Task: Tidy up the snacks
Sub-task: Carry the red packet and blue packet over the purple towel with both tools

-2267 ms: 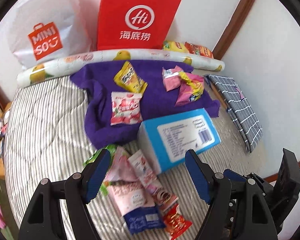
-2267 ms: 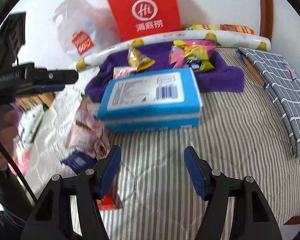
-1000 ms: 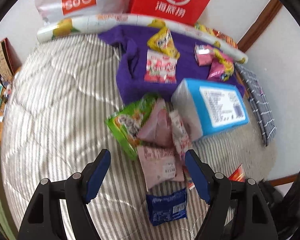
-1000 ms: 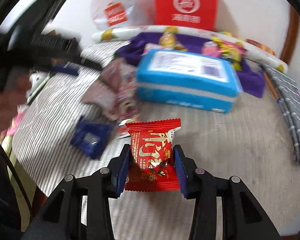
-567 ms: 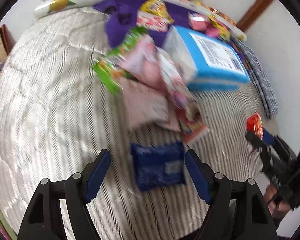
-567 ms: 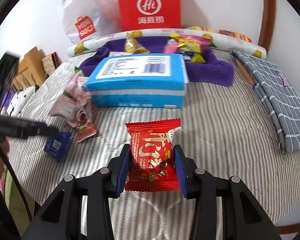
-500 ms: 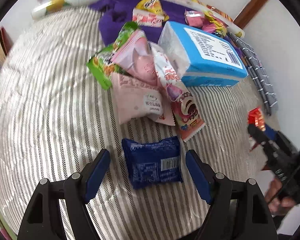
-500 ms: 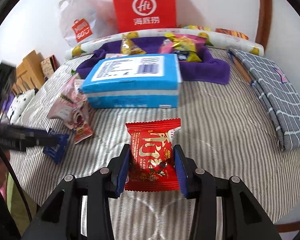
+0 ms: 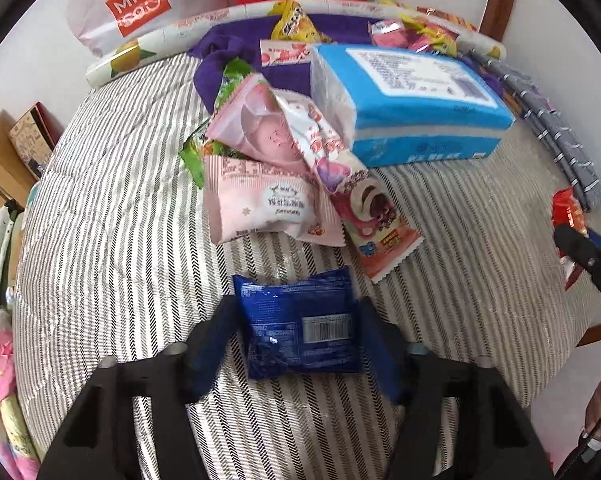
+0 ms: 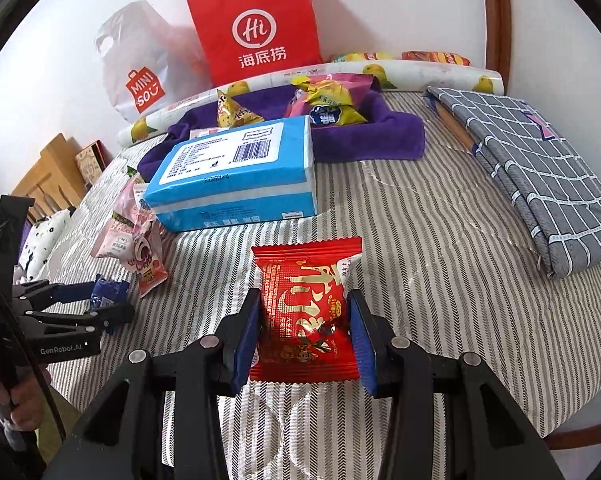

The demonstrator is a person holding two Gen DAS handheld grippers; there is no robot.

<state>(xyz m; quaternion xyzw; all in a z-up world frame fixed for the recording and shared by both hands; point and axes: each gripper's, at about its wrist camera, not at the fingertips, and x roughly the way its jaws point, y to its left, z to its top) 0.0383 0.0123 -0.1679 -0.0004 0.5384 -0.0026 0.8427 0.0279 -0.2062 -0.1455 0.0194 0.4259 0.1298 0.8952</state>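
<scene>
My right gripper (image 10: 305, 316) is shut on a red snack packet (image 10: 306, 300) and holds it above the striped mattress; it also shows at the right edge of the left wrist view (image 9: 568, 224). My left gripper (image 9: 296, 320) has its fingers on both sides of a dark blue snack packet (image 9: 298, 324) lying on the mattress; the jaws look closed against it. From the right wrist view the left gripper (image 10: 100, 300) sits at the left with the blue packet (image 10: 108, 292) between its fingers. A pile of pink and green snack packets (image 9: 272, 168) lies beyond.
A blue tissue pack (image 9: 404, 100) lies mid-mattress. A purple towel (image 10: 364, 136) behind it carries several snacks. A red paper bag (image 10: 256, 28) and white Miniso bag (image 10: 140, 76) lean on the wall. A folded grey checked cloth (image 10: 540, 164) lies right.
My left gripper has moved down onto the blue packet and its jaws have closed around it. My right gripper still holds the red packet, shifted slightly.
</scene>
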